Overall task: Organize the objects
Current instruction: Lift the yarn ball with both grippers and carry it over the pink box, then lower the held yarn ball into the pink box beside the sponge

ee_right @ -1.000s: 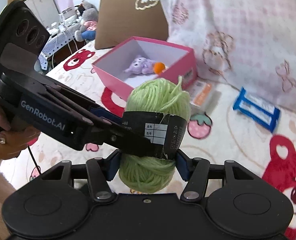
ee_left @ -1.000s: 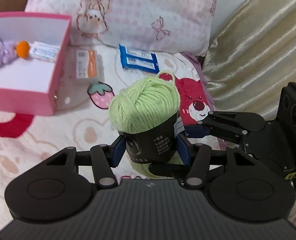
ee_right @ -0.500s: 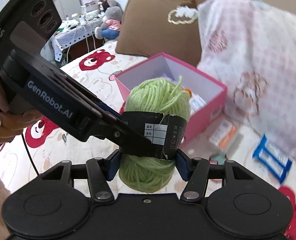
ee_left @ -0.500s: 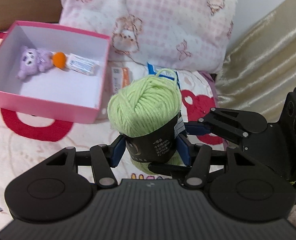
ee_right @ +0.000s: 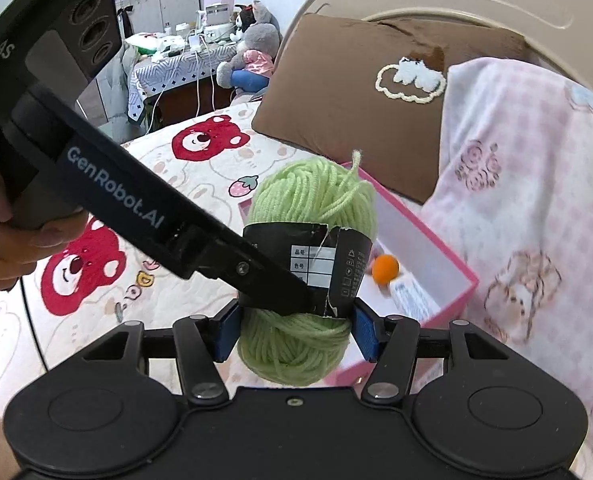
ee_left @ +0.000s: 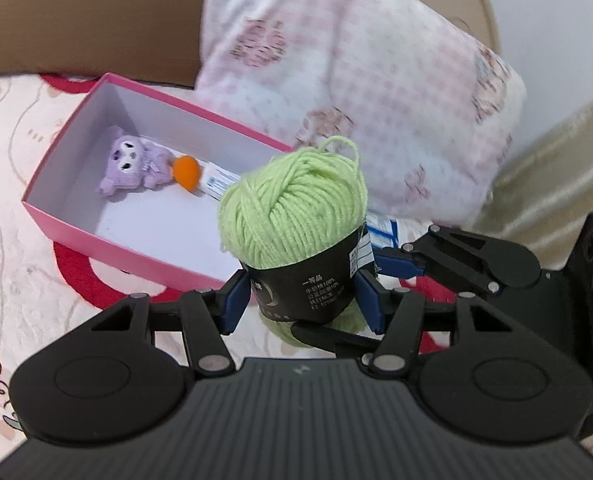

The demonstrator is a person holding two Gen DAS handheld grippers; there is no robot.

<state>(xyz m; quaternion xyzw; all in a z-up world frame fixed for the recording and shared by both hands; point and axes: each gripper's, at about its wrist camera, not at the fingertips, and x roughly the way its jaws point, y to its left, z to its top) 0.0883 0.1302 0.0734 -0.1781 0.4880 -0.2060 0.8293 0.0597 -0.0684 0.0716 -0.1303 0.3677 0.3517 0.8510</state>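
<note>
Two grippers clamp one ball of green yarn [ee_left: 296, 204] between them, clear of the bed. Nearest the lens in the left wrist view, the left gripper [ee_left: 302, 300] has its blue pads pressed on the black paper band [ee_left: 308, 288] around the yarn's middle; in the right wrist view the right gripper [ee_right: 294, 334] pinches the lower green end just under that band, while the left tool's arm crosses in from the side and meets the band as well. Both grips are closed on the yarn, neither slack. The person's hand [ee_right: 4, 240] wraps the left tool's handle at the edge of that view.

The yarn's long axis stands roughly upright, tipped slightly away from the cameras, with a loose strand curling off the top.

Taking the pink box [ee_left: 60, 236] as the landmark: the yarn hangs at its near edge, seemingly partly over its near right corner, and the box's open floor lies ahead and to the left of the left gripper. Inside the box, toward its far wall, sit a purple plush toy [ee_left: 132, 168], an orange ball [ee_left: 186, 172] and a small white packet [ee_left: 218, 182]; the near half looks bare. I judge the coming move a short carry forward over that bare floor and down, both grippers about equally close. Behind the box rest a brown cushion [ee_right: 356, 100] and a pink checked pillow [ee_left: 368, 80].
</note>
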